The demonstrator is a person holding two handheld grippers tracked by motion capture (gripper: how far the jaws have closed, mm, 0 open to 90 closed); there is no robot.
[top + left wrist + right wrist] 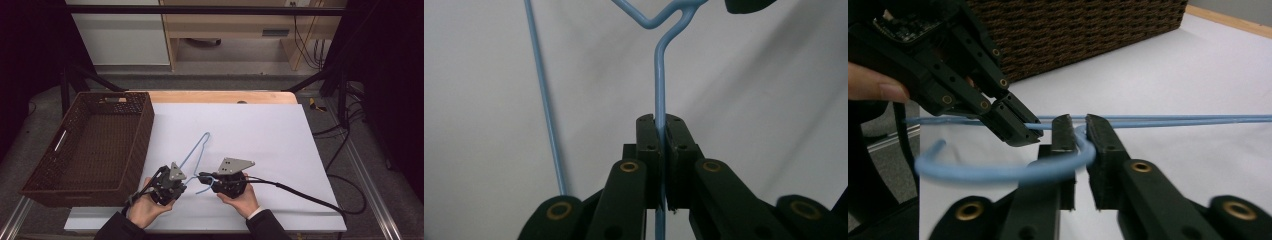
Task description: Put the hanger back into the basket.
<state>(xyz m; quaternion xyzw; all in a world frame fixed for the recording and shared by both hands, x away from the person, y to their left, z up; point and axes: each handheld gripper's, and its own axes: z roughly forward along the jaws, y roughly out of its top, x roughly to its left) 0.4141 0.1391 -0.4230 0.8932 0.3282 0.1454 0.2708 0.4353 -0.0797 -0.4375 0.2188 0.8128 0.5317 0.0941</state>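
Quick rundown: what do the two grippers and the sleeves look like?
Both grippers, left gripper and right gripper, are black, with scissor-like links, brass-coloured pivot rings and flat black pads. Each carries a grey three-cornered plate. A black cable trails from the right one. Sleeves are dark.

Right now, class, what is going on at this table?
A person holds a blue wire hanger over the white sheet with two hand-held grippers. The left gripper is shut on the hanger's neck; the right gripper grips its hook. A brown wicker basket stands at the left.
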